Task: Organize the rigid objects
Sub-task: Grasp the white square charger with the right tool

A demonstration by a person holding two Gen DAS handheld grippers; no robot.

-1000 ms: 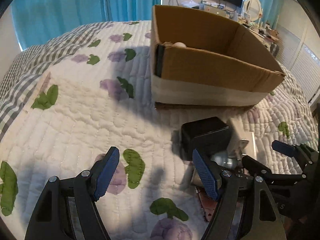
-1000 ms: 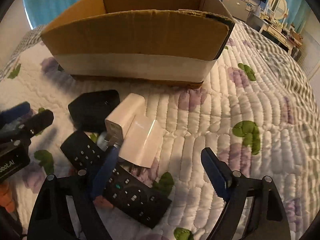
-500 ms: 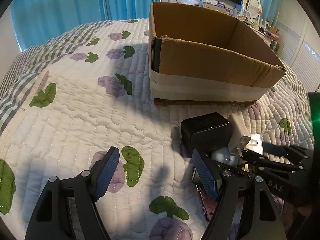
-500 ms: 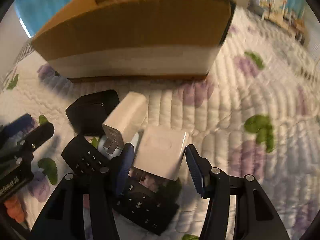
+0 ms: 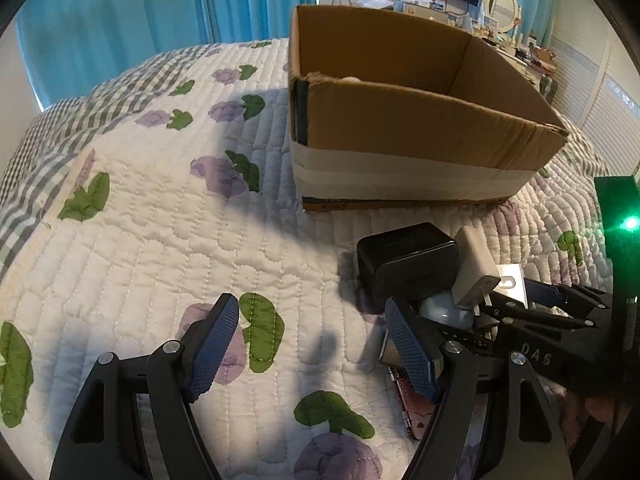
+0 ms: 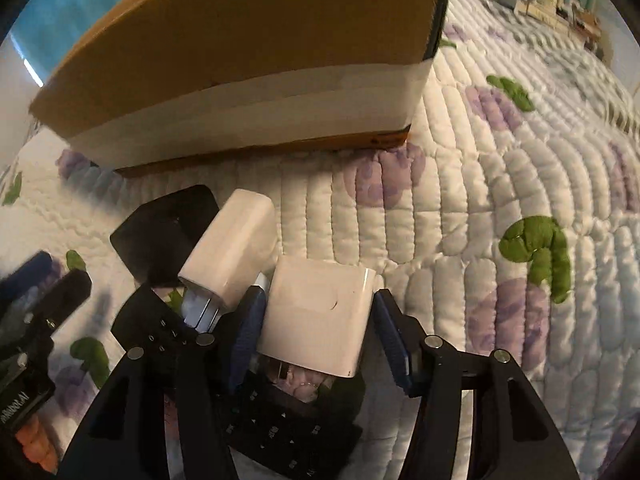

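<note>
A pile of small rigid objects lies on the quilt in front of a cardboard box. My right gripper is shut on a white square charger, its blue pads against both sides. Beside it lie a white plug adapter, a black box and a black remote underneath. My left gripper is open and empty over the quilt, left of the pile. The right gripper also shows in the left wrist view.
The bed quilt has purple and green flower prints. The box stands open-topped just behind the pile, with something pale inside at its near wall. Blue curtains and a dresser stand beyond the bed.
My right gripper moved forward and down over the white square charger and closed its jaws on it. My left gripper has stayed open and nearly still.
</note>
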